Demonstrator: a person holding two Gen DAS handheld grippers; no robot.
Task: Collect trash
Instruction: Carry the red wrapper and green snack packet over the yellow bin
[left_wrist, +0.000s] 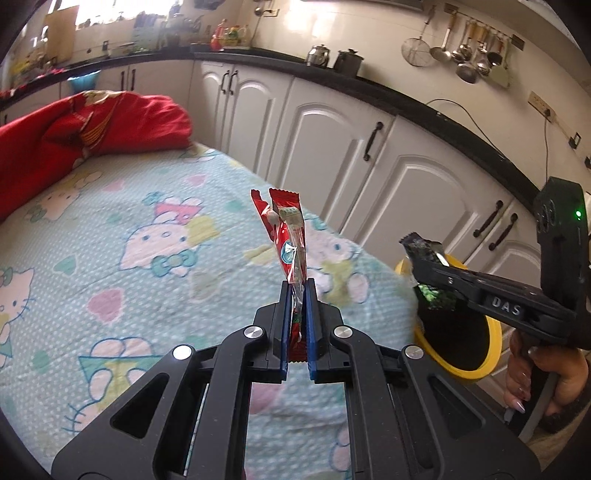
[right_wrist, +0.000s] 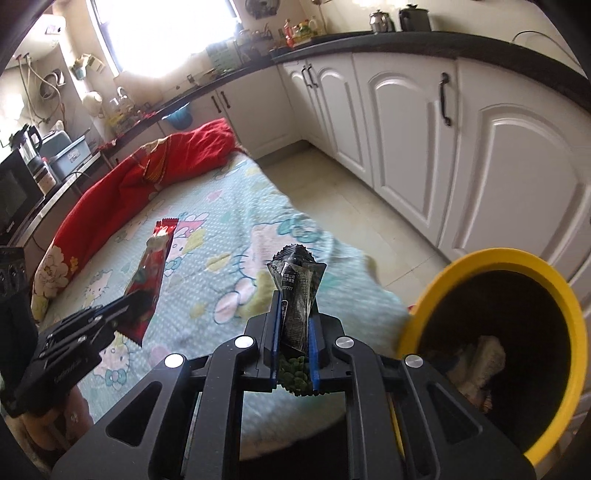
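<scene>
Nearest in each wrist view, both sets of tongs are pinching litter: the left tongs (left_wrist: 297, 295) are clamping a red wrapper (left_wrist: 290, 236) that is standing upright between the blue pads, and the right tongs (right_wrist: 293, 325) are gripping a dark wrapper (right_wrist: 297, 291) with green printing at its lower end. Both items are being carried clear of the bed (left_wrist: 147, 229), not resting on it. To the right, just beside the bed's near corner, the yellow-rimmed bin (right_wrist: 495, 258) is standing on the floor with some pale rubbish already lying inside. In my judgement the step in hand is delivery to the bin: each wrapper should be brought fully over the dark opening before the tongs are let go, one hand at a time, since light foil is liable to flutter onto the rim or floor. Farther off, a red quilt (left_wrist: 92, 125) is lying bunched at the bed's far end. Count: two tongs, two wrappers, one bin, one quilt; no other loose litter is showing on the sheet.
</scene>
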